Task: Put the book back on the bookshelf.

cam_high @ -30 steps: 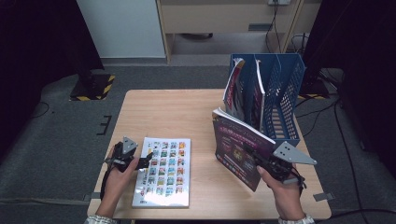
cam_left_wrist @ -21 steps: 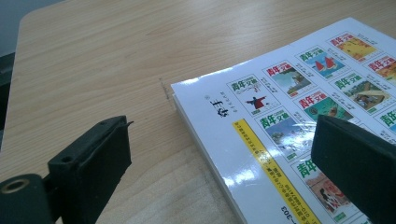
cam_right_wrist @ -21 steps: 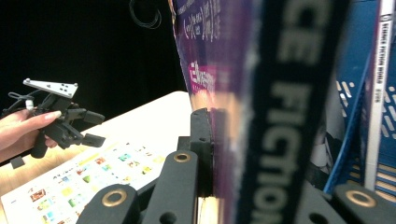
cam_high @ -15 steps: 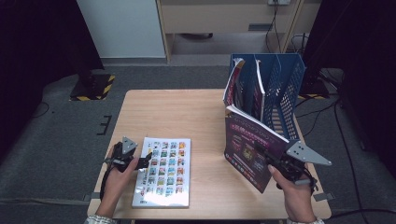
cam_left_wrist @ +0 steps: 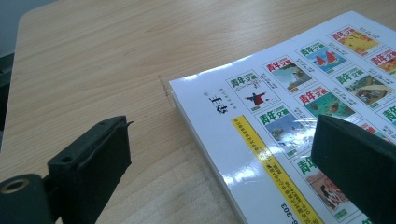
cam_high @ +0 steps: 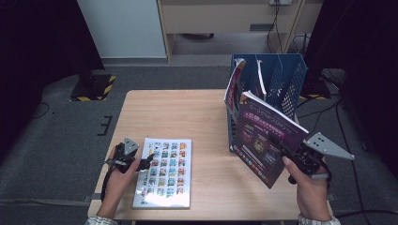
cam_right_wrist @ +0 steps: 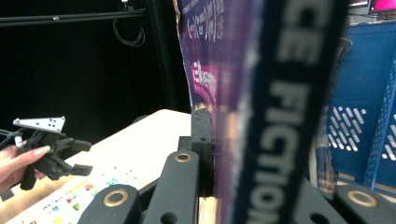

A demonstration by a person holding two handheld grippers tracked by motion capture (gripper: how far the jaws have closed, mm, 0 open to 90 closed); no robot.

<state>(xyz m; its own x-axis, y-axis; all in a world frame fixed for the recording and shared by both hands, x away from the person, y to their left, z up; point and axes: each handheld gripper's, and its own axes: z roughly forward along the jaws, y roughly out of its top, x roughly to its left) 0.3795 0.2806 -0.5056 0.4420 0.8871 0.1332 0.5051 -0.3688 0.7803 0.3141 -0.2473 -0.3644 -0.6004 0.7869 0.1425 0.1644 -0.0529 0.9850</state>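
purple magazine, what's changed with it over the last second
The right tool, shut on the purple magazine, has carried it up and toward the blue file rack, standing it more upright. The left tool stays open at the edge of the white booklet, which lies flat on the table as before.

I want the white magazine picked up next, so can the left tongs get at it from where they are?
Probably yes: the left tongs stand open right at the edge of the white magazine, which lies flat on the table with nothing on it.
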